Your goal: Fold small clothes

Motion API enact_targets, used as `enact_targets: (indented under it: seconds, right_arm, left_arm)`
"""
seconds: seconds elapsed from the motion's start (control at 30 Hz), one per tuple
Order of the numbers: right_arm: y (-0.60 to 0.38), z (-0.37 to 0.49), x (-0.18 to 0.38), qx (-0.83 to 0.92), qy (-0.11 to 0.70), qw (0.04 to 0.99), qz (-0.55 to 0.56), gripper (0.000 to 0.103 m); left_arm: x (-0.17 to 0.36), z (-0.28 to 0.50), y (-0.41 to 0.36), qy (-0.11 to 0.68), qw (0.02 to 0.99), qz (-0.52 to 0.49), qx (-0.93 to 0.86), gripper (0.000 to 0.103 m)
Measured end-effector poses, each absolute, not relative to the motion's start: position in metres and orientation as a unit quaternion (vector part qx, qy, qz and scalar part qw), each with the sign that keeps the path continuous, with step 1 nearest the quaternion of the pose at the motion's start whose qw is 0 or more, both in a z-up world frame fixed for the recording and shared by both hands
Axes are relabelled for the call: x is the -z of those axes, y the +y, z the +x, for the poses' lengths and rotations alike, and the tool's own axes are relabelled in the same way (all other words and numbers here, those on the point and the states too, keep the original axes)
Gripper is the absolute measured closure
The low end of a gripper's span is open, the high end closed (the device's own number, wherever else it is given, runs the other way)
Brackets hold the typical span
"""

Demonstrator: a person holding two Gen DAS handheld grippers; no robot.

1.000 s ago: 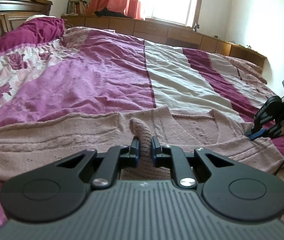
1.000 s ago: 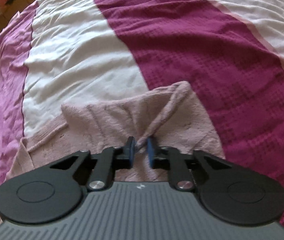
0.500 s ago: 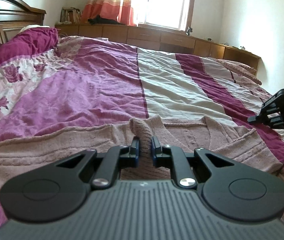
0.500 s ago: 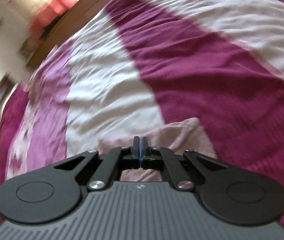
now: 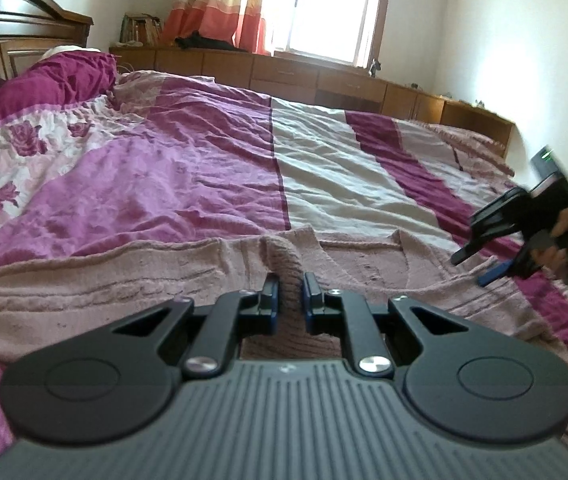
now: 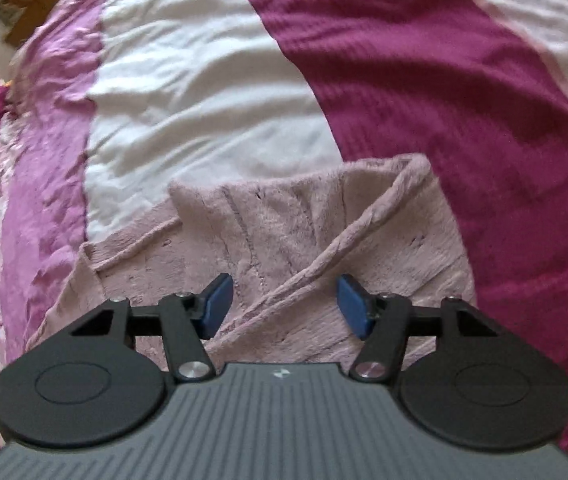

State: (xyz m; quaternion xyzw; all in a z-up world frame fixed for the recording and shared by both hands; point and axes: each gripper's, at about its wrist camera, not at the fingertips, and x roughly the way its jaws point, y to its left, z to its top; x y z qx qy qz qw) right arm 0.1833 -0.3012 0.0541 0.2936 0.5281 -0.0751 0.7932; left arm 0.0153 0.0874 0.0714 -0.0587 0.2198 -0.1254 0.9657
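A dusty-pink knitted cardigan [image 5: 132,280] lies spread across the near part of the bed. My left gripper [image 5: 289,294] is shut on a raised fold of its knit, which stands up between the pads. In the right wrist view the cardigan [image 6: 284,232] lies flat below my right gripper [image 6: 284,306], whose jaws are opening; its blue pads [image 6: 218,306] stand wide apart above the fabric and press on nothing. The right gripper [image 5: 479,260] also shows at the right edge of the left wrist view, in a person's hand.
The bed carries a striped cover [image 5: 323,168] in purple, white and dark magenta, with a floral quilt [image 5: 16,160] at the left. A dark wooden headboard [image 5: 8,36] stands far left. Low wooden cabinets [image 5: 323,80] run under the window [image 5: 323,4].
My right gripper had a fold of the cardigan pinched a second ago, then stood shut and lifted; now its jaws are wide apart and the fabric lies flat. The left grip is unchanged.
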Motion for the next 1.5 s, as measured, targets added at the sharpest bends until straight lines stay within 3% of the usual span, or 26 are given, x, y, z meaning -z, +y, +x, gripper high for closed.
enact_targets:
  seconds: [0.07,0.13,0.2,0.23,0.33,0.7,1.0,1.17,1.2,1.27,1.5]
  right_arm:
    - [-0.296,0.189,-0.051,0.098,0.532,0.791,0.286,0.046]
    - [-0.292,0.193,-0.048,0.12,0.538,0.79,0.267,0.073]
    - [-0.292,0.194,-0.047,0.135,0.543,0.789,0.252,0.09]
    - [-0.294,0.193,-0.047,0.138,0.542,0.789,0.256,0.096]
    - [-0.304,0.183,-0.051,0.134,0.525,0.793,0.28,0.099]
    - [-0.338,0.151,-0.076,0.095,0.417,0.827,0.365,0.1]
    - [-0.331,0.168,-0.041,0.075,0.419,0.839,0.339,0.097]
    - [-0.337,0.143,-0.046,0.048,0.394,0.857,0.328,0.068]
    - [-0.337,0.135,-0.049,0.047,0.385,0.866,0.315,0.058]
    - [-0.335,0.113,-0.057,0.052,0.366,0.887,0.276,0.051]
    - [-0.33,0.035,-0.062,0.048,0.326,0.919,0.217,0.05]
  left_arm:
    - [-0.072,0.01,0.089,0.219,0.965,-0.064,0.129,0.089]
    - [-0.071,0.005,0.088,0.219,0.965,-0.062,0.132,0.089]
    - [-0.07,0.002,0.087,0.219,0.964,-0.062,0.136,0.089]
    - [-0.07,0.001,0.086,0.218,0.964,-0.063,0.138,0.089]
    - [-0.07,0.0,0.085,0.218,0.964,-0.065,0.141,0.089]
    - [-0.082,0.019,0.079,0.201,0.969,-0.043,0.137,0.089]
    - [-0.028,0.104,0.082,0.303,0.949,-0.024,0.082,0.089]
    - [-0.014,0.115,0.108,0.34,0.934,-0.081,0.073,0.077]
    - [-0.015,0.112,0.111,0.337,0.935,-0.088,0.071,0.075]
    - [-0.018,0.109,0.118,0.333,0.935,-0.102,0.066,0.071]
    - [-0.033,0.095,0.121,0.333,0.929,-0.134,0.085,0.071]
